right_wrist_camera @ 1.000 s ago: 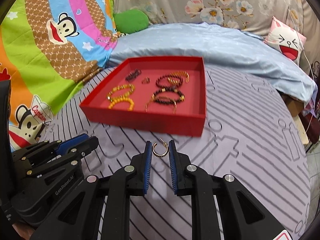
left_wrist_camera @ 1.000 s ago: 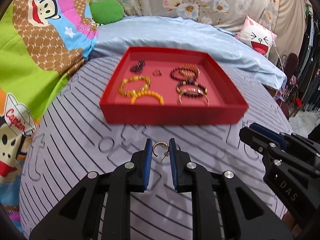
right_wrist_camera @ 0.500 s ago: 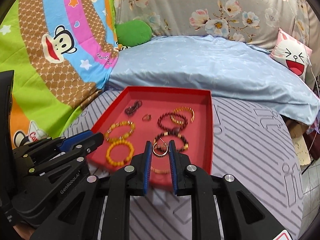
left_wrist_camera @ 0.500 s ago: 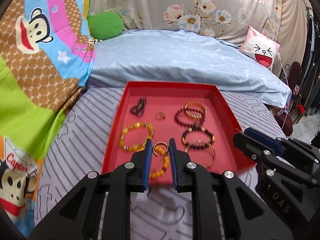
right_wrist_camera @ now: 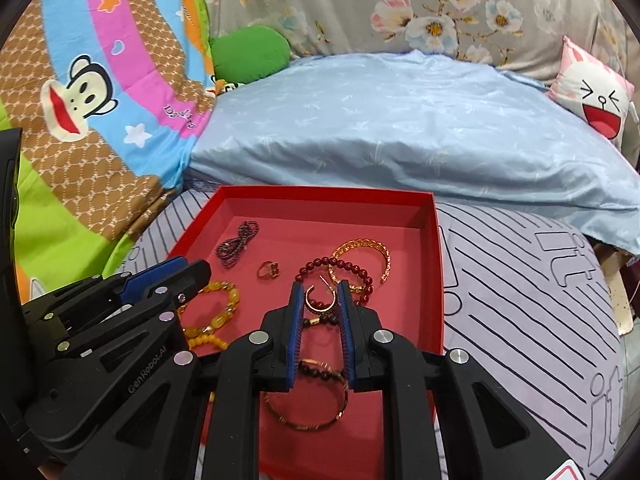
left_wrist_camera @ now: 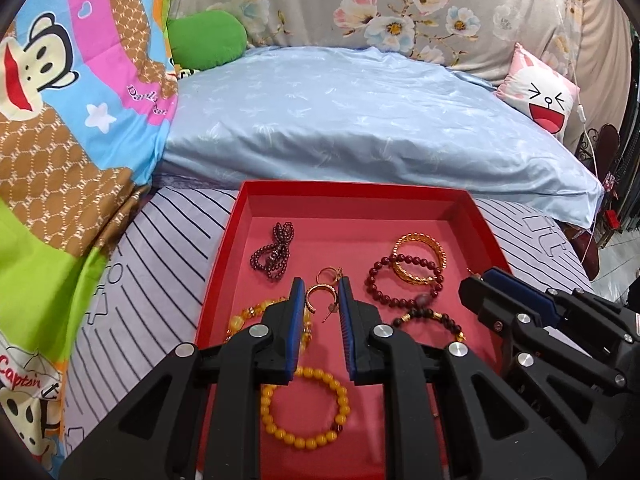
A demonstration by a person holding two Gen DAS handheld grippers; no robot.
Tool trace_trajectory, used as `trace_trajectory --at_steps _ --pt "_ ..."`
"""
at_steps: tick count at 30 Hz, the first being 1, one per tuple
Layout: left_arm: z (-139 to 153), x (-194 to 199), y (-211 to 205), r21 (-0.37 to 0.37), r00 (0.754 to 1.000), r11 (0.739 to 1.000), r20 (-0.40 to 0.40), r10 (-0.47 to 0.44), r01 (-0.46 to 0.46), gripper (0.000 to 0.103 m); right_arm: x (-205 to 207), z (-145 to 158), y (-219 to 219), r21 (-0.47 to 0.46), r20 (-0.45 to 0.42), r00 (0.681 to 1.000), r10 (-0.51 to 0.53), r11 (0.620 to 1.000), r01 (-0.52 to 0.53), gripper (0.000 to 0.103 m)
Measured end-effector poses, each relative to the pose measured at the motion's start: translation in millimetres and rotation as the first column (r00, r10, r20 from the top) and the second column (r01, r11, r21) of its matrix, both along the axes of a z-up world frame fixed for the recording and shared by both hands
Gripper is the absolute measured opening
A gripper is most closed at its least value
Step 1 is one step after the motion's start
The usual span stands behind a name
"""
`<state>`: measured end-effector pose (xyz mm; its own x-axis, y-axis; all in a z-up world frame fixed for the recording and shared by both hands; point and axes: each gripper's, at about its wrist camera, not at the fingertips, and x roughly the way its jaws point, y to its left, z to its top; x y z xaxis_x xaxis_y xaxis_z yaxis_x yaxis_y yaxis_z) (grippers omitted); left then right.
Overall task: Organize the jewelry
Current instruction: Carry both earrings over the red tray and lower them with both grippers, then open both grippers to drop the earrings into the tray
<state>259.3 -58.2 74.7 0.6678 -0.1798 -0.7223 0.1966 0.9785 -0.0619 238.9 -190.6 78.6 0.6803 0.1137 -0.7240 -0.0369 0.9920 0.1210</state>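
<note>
Both grippers now sit over the red tray point(left_wrist_camera: 224, 256), whereas 1 s ago they hung over the striped sheet point(left_wrist_camera: 168, 240) short of its near wall and 0.5 s ago they were just crossing that wall. The left gripper point(left_wrist_camera: 321, 300) pinches a gold hoop earring point(left_wrist_camera: 320, 298) between its blue pads point(left_wrist_camera: 294, 332), same clamp as in both earlier frames, post pointing down-right. The right gripper point(right_wrist_camera: 319, 300) is closed on a second gold hoop earring point(right_wrist_camera: 319, 300), grip unchanged, post sticking up. The left earring hangs above the tray floor just in front of a small gold ring point(left_wrist_camera: 328, 275); I cannot tell if it touches the floor. The right earring sits over the dark red bead bracelet point(right_wrist_camera: 340, 270), which overlaps a gold bangle point(right_wrist_camera: 360, 258). Tray contents look unmoved: dark beaded strand point(left_wrist_camera: 274, 252) at far left, yellow bead bracelet point(left_wrist_camera: 304, 408) now under the left gripper's fingers instead of ahead of them, amber bracelet point(right_wrist_camera: 216, 304) partly hidden, thin gold bangle point(right_wrist_camera: 308, 400) under the right gripper. The 2 grippers stay side by side, each seeing the other at the frame edge. Behind the tray, the blue quilt point(left_wrist_camera: 360, 112), green cushion point(left_wrist_camera: 206, 40) and cartoon pillow point(left_wrist_camera: 540, 92) appear closer than before.
</note>
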Motion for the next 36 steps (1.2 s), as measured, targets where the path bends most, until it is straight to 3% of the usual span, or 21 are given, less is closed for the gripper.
trace_trajectory --at_steps 22,29,36 --pt "-17 19 -13 0.013 0.999 1.0 -0.027 -0.016 0.017 0.017 22 -22 -4 -0.029 -0.043 0.999 0.003 1.0 -0.004 0.017" --pt "-17 21 -13 0.018 1.0 1.0 -0.023 -0.019 0.019 0.025 22 -23 -5 -0.03 -0.044 0.999 0.0 1.0 -0.001 0.02" --pt "-17 18 -11 0.018 1.0 1.0 -0.018 -0.015 0.015 0.025 22 -23 -5 -0.028 -0.043 0.999 0.001 1.0 -0.003 0.021"
